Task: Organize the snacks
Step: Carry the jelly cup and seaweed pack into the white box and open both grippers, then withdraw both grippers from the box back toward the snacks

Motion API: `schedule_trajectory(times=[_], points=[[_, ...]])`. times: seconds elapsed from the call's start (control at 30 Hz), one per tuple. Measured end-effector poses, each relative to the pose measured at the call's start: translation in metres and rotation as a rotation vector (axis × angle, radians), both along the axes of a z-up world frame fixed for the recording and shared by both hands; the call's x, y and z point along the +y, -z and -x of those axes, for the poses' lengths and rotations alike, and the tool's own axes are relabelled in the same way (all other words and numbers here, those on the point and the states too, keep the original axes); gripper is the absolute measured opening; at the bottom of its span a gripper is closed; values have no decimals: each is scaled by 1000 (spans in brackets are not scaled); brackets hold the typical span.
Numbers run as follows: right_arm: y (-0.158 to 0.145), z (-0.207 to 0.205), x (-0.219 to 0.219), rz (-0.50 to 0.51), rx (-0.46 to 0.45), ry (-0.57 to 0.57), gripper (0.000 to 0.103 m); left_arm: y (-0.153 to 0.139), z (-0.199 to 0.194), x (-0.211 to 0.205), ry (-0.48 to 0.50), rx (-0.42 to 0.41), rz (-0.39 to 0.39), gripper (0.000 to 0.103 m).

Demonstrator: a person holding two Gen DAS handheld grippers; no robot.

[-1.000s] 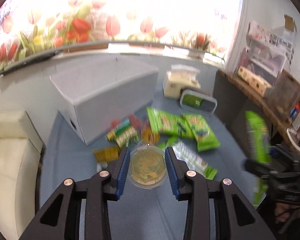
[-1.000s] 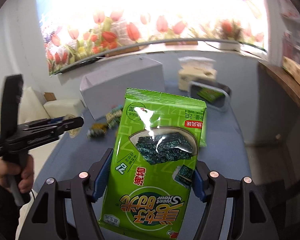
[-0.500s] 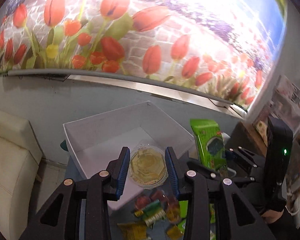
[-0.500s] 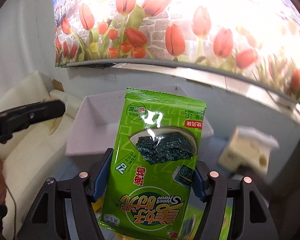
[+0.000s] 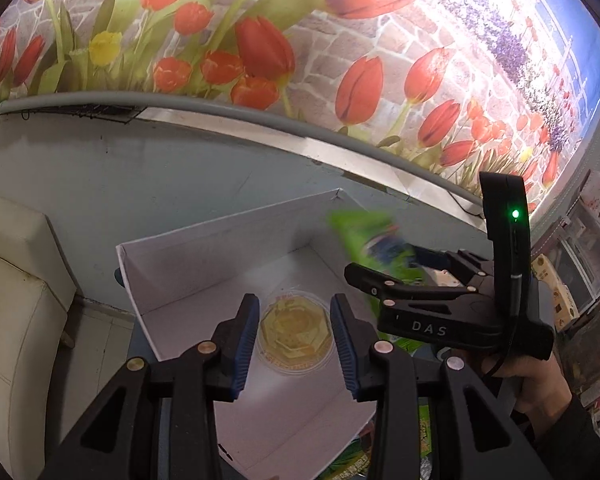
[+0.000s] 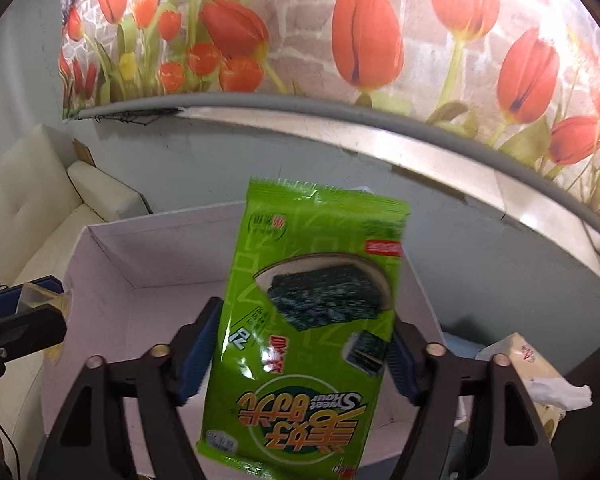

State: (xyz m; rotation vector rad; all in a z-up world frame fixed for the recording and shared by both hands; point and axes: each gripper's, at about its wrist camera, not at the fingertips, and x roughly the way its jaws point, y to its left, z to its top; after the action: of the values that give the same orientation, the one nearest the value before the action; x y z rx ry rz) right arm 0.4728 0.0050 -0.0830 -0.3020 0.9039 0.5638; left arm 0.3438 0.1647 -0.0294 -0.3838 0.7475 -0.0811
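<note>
Left gripper [image 5: 294, 334] jaws grasping jelly cup [image 5: 296, 334], right gripper [image 6: 302, 350] jaws just opening, releasing seaweed packet [image 6: 312, 312] above white box [image 6: 172, 248]

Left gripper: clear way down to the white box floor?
Probably yes. The white box is open-topped, its floor bare under the left gripper and its cup. The right gripper, fingers just opening around the seaweed pack, sits off to the side.

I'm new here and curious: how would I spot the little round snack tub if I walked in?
Find the red tulip mural, then the open white cardboard box below it. Over that box, between the blue pads of the left gripper, sits a small round clear plastic tub with a golden lid. Its neighbour, the flat green seaweed packet, is rectangular.
</note>
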Motion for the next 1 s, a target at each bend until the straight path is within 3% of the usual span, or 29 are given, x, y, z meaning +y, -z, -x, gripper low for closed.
schedule_trajectory(times=[0.1,0.27,0.33,0.6,0.8,0.9,1.0], points=[[3,-3,-4,30,-27,22,96,10,-1,0,10,11,-18,74],[-12,6,-26,-22,-64,42,97,17,0,-9,27,20,-42,92],[-21,16,-38,-60,-79,48,102,19,4,-16,35,25,-61,101],[-58,64,-75,-123,-162,46,103,14,35,-44,29,25,-221,103],[-88,121,-128,-316,-189,121,103,-12,95,-62,5,-57,-305,103],[-86,154,-151,-307,-163,160,103,-23,131,-74,-37,-111,-350,103],[-77,192,-173,-274,-172,174,103,-32,170,-91,-19,-145,-365,103]])
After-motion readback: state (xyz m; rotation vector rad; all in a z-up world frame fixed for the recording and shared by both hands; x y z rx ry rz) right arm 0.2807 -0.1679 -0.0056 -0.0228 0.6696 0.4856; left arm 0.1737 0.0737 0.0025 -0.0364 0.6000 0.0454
